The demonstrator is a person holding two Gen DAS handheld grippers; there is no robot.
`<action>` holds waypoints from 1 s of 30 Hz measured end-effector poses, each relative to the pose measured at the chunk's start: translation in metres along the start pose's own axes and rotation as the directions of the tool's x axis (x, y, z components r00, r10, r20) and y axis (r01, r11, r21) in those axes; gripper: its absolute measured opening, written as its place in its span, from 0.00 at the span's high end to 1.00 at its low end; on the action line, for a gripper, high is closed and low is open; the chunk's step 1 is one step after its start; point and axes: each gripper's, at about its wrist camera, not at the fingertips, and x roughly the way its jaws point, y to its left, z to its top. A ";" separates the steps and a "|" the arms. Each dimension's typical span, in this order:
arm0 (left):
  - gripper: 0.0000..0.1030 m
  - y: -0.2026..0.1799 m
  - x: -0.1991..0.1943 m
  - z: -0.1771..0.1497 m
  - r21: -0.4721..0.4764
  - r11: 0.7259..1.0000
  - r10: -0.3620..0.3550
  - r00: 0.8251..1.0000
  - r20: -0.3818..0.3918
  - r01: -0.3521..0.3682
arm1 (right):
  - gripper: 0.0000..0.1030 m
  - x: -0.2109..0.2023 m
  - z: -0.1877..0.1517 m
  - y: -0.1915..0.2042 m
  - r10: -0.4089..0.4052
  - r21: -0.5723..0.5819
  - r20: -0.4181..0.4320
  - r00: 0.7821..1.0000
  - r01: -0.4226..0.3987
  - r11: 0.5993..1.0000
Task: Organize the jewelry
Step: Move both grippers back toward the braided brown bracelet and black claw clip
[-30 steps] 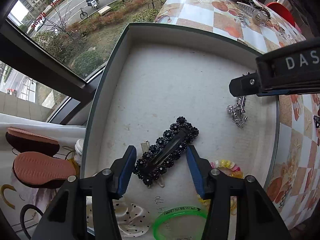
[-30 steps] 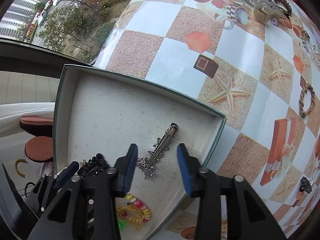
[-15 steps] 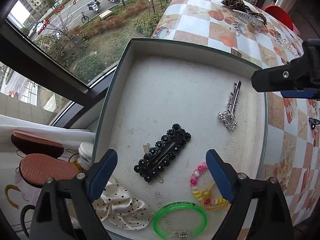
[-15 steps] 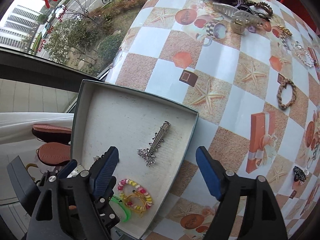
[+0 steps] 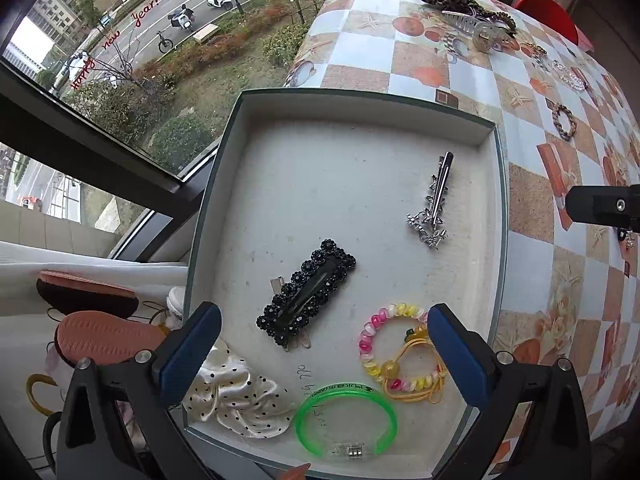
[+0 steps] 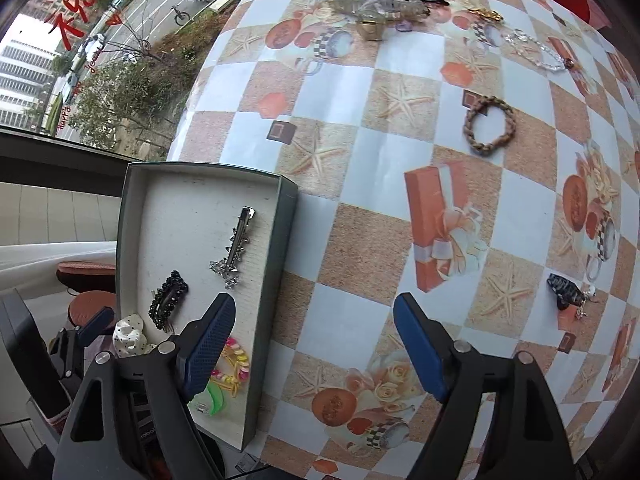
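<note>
Black clip loose in tray, between wide-open, empty left jaws.

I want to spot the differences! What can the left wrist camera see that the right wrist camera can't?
Only the left wrist view shows the whole green bracelet and the writing beside it. Only the right wrist view shows the dark clip far out on the tablecloth. Both show the box, black flower clip, silver clip and braided ring.
</note>
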 end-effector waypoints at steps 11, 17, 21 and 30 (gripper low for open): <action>0.00 -0.033 -0.016 0.009 0.056 0.998 0.026 0.999 0.019 -0.027 | 0.00 -0.012 -0.026 -0.038 0.044 0.017 0.009 0.999 -0.045 0.999; 0.00 -0.058 -0.023 0.011 0.116 0.993 -0.030 0.999 0.013 0.028 | 0.00 -0.006 -0.035 -0.067 0.056 0.102 -0.068 0.996 -0.049 0.994; 0.00 -0.073 -0.031 0.013 0.135 0.990 -0.045 0.999 0.025 0.041 | 0.00 -0.006 -0.041 -0.083 0.025 0.119 -0.076 0.997 -0.016 0.993; 0.00 -0.100 -0.038 0.017 0.179 0.983 -0.049 0.998 0.029 0.043 | 0.00 -0.011 -0.049 -0.114 0.012 0.183 -0.067 0.998 0.000 0.983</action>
